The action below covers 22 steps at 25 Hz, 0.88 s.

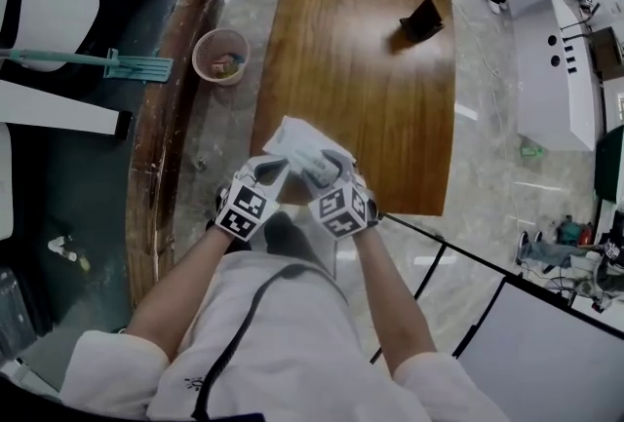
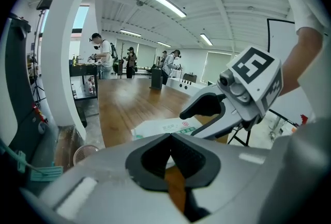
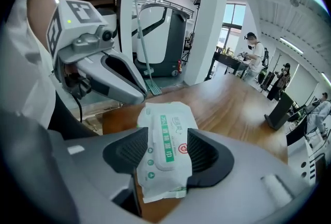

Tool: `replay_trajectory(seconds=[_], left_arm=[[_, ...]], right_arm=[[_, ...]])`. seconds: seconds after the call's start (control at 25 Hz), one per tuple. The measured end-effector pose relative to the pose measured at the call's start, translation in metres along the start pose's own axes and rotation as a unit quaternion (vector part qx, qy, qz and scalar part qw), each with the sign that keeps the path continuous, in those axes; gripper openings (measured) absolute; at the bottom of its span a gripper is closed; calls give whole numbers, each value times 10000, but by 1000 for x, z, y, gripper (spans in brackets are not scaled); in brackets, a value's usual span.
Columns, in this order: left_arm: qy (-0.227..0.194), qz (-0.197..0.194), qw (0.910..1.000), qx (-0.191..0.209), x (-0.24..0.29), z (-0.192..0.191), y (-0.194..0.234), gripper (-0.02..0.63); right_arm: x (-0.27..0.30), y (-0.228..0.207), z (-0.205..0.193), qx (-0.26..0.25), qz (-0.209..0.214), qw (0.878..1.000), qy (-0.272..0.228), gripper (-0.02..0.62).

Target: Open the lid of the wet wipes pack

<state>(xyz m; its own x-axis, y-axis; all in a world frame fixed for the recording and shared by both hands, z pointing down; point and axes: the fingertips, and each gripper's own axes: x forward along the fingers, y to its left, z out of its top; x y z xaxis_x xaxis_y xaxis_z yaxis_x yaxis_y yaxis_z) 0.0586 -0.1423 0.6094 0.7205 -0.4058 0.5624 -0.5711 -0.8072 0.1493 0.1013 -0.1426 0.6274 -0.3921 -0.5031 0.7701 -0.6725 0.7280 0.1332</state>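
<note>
The wet wipes pack (image 1: 295, 143), white with a green label, is over the near end of the wooden table (image 1: 361, 79). In the right gripper view the pack (image 3: 166, 140) lies lengthwise between the wide-apart jaws of my right gripper (image 3: 164, 158), its flap lid lying flat and closed. My left gripper (image 1: 276, 169) reaches the pack from the left. In its own view the left gripper (image 2: 169, 137) has its tips together at the near edge of the pack (image 2: 163, 127). My right gripper (image 2: 189, 124) comes in from the right, over the pack.
A black object (image 1: 421, 19) stands at the table's far right. A pink bin (image 1: 221, 55) and a teal mop (image 1: 112, 63) are on the floor at the left, and a white cabinet (image 1: 556, 69) at the right. Several people stand far beyond the table.
</note>
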Motion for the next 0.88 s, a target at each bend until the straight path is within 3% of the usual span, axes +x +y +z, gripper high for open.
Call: replay_trajectory(seconds=[0.24, 0.88], left_arm=[[96, 59, 9999, -15, 13, -10, -1, 6], [205, 155, 9993, -282, 30, -26, -8, 6]], right_arm=[[12, -1, -10, -168, 98, 9996, 207, 252], [19, -11, -14, 134, 661, 9971, 365, 299]])
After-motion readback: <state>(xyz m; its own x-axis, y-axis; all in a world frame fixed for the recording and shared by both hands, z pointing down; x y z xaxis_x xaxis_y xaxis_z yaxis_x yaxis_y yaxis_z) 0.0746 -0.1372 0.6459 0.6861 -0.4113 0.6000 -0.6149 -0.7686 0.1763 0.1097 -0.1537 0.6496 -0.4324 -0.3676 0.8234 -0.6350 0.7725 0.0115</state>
